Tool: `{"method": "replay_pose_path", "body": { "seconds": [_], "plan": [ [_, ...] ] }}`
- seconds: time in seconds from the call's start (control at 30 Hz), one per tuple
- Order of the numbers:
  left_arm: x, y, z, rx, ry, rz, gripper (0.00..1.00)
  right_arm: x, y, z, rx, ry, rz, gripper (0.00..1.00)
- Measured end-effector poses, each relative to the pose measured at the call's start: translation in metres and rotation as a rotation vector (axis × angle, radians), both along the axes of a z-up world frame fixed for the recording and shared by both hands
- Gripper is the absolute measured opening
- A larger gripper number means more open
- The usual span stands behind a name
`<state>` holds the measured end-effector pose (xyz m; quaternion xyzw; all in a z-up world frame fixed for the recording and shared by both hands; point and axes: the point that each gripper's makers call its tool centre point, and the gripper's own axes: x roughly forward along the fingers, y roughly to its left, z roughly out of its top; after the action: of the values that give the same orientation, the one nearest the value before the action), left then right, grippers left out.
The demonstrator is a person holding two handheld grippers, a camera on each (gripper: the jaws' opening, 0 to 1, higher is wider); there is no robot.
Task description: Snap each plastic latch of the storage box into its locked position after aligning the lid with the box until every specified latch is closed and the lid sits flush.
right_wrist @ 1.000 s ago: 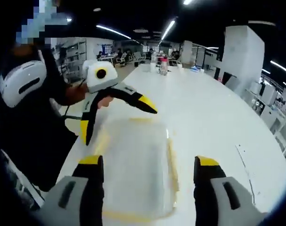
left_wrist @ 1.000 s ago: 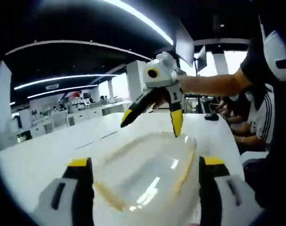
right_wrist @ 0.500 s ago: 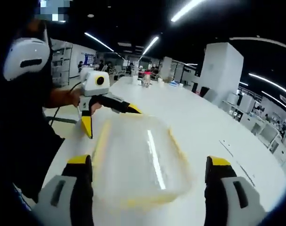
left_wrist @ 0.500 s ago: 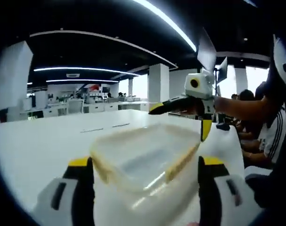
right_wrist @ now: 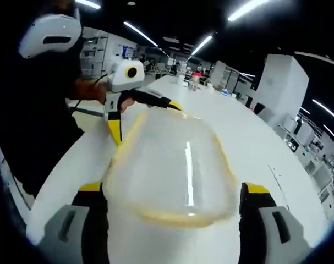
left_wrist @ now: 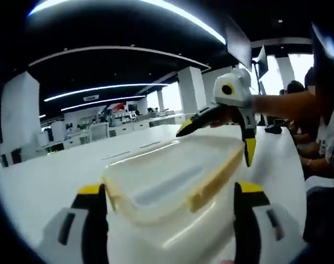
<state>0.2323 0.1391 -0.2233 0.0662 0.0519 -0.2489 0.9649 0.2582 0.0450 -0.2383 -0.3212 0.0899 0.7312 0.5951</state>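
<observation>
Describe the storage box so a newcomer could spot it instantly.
On the long white table, look between the two pairs of yellow-tipped black tongs facing each other. There sits the clear rectangular plastic storage box, its see-through lid edged by a pale yellow rim, the one transparent thing on that stretch of white.

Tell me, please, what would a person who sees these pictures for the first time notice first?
The eye goes first to the clear storage box with its yellowish rim, which lies between the open jaws of the right claw on the long white table. The left claw stands open at the box's opposite end. Around them is a big office hall with bright ceiling light strips.
</observation>
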Motion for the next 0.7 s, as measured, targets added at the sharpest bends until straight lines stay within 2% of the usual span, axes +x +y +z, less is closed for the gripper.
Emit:
{"method": "replay_pose_path", "body": {
  "seconds": [0.07, 0.13, 0.27, 0.3, 0.37, 0.47, 0.53, 0.7],
  "plan": [
    [0.002, 0.002, 0.0, -0.002, -0.007, 0.015, 0.91, -0.002, 0.002, 0.0, 0.002, 0.024, 0.085, 1.0],
    [0.002, 0.0, -0.001, 0.0, -0.01, 0.016, 0.93, -0.001, 0.002, -0.002, -0.001, 0.056, 0.133, 1.0],
    [0.003, -0.002, -0.003, 0.025, -0.013, 0.03, 0.94, 0.004, 0.004, -0.004, -0.001, 0.074, 0.195, 1.0],
    [0.004, -0.002, -0.005, 0.045, -0.011, 0.036, 0.95, 0.0, 0.005, -0.004, 0.004, 0.096, 0.231, 1.0],
    [0.005, 0.0, -0.01, 0.122, -0.008, 0.05, 0.95, 0.001, 0.006, -0.005, 0.001, 0.095, 0.249, 1.0],
    [0.006, -0.002, -0.011, 0.131, -0.008, 0.063, 0.95, 0.005, 0.004, -0.008, -0.024, 0.049, 0.301, 1.0],
    [0.007, -0.002, -0.01, 0.116, -0.01, 0.082, 0.96, 0.005, 0.007, -0.013, -0.06, -0.011, 0.362, 1.0],
    [0.007, -0.002, -0.01, 0.112, -0.016, 0.091, 0.97, 0.004, 0.011, -0.014, -0.1, -0.035, 0.378, 1.0]
  ]
}}
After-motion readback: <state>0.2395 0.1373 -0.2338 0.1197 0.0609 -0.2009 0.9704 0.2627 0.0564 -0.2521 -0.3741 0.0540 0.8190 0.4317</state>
